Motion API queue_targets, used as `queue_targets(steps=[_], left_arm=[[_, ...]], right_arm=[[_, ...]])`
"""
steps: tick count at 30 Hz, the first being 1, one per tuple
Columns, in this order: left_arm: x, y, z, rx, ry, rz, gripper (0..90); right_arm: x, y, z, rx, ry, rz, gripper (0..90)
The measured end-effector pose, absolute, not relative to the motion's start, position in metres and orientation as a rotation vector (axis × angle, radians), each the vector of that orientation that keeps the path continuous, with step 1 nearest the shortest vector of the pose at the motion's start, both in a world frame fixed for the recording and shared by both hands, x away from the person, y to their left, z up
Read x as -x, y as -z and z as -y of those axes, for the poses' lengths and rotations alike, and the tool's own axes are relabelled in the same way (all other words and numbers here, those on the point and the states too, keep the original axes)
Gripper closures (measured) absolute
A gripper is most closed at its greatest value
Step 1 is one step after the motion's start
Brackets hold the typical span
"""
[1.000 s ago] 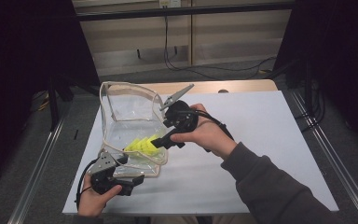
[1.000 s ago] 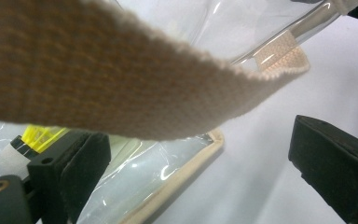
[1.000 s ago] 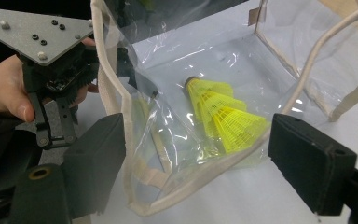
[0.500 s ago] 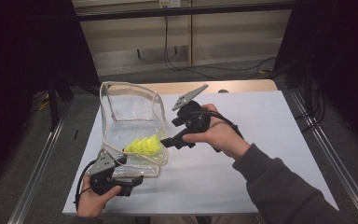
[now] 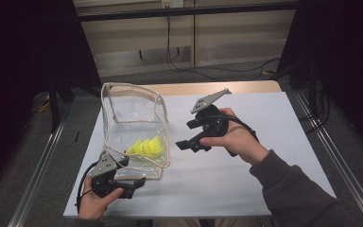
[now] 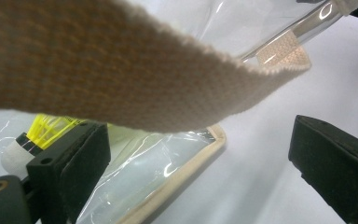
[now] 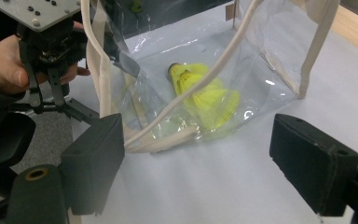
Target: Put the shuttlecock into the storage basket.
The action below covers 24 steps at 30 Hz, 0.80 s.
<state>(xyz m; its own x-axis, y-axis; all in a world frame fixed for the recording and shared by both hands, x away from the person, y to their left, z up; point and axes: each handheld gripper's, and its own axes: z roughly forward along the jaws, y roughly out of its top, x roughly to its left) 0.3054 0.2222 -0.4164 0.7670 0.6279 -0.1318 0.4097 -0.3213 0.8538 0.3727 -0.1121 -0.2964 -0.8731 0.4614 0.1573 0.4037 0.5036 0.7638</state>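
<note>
The yellow shuttlecocks (image 5: 146, 147) lie inside the clear bag (image 5: 134, 124) at nine o'clock on the tabletop (image 5: 246, 189). The left gripper (image 5: 134, 182), jaws apart, seems to steady the bag's rim; the right gripper (image 5: 182, 143) hangs empty, jaws apart.

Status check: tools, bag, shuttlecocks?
Right tool open, empty, beside clear bag. Left tool open at bag's strap. Yellow shuttlecocks inside. Nothing blocking.
</note>
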Motion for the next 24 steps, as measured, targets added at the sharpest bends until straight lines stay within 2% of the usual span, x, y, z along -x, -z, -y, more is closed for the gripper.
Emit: queue_targets(steps=[24], left_arm=[[-0.305,0.416,-0.222,-1.962,-0.275,-0.784,5.4]], right_arm=[[-0.367,0.335,0.151,-0.846,-1.35,-2.598,17.4]])
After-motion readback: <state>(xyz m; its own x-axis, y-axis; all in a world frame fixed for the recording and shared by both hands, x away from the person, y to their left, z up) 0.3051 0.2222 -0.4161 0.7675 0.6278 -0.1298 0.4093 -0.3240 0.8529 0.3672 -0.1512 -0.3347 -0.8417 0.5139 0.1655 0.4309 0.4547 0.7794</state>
